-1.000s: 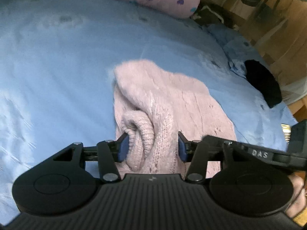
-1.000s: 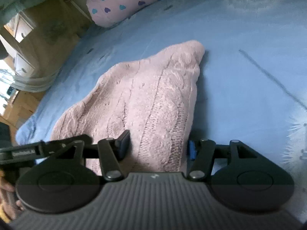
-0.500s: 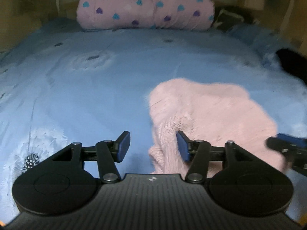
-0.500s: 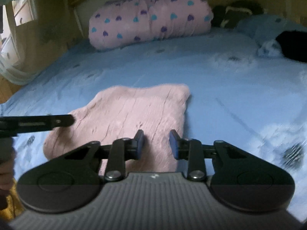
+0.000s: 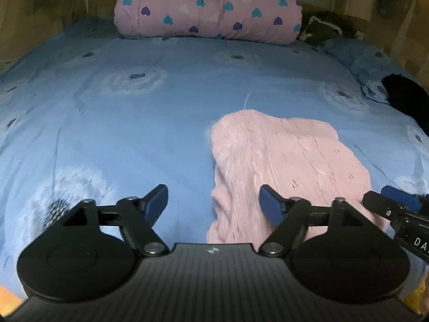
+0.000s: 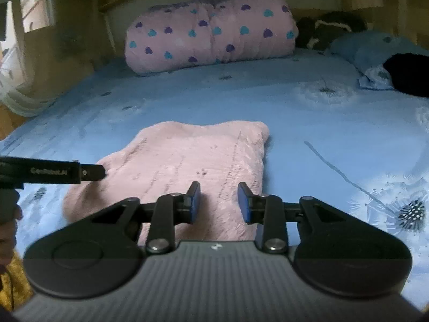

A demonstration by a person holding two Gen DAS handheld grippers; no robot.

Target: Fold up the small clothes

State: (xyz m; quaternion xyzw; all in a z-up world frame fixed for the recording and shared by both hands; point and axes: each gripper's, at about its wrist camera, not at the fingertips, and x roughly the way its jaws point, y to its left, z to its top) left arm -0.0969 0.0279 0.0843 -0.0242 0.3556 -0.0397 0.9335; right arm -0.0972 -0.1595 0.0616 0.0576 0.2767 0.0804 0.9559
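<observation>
A pink knitted garment (image 5: 284,158) lies folded flat on the blue bedsheet (image 5: 134,123); it also shows in the right wrist view (image 6: 193,158). My left gripper (image 5: 213,201) is open and empty, held above the garment's near left edge. My right gripper (image 6: 219,201) is open and empty, with a narrower gap, above the garment's near right part. The right gripper's tip shows at the right edge of the left wrist view (image 5: 396,206). The left gripper's finger shows at the left of the right wrist view (image 6: 88,172).
A pink bundle with heart prints (image 5: 209,8) lies at the head of the bed (image 6: 211,37). A black cloth (image 5: 407,99) and a blue pillow (image 6: 375,51) lie at the right. Wooden furniture stands at both sides.
Both grippers let go of the pink garment, lifted and drew back from it. The left jaws opened wider. The garment now lies flat on the sheet.
</observation>
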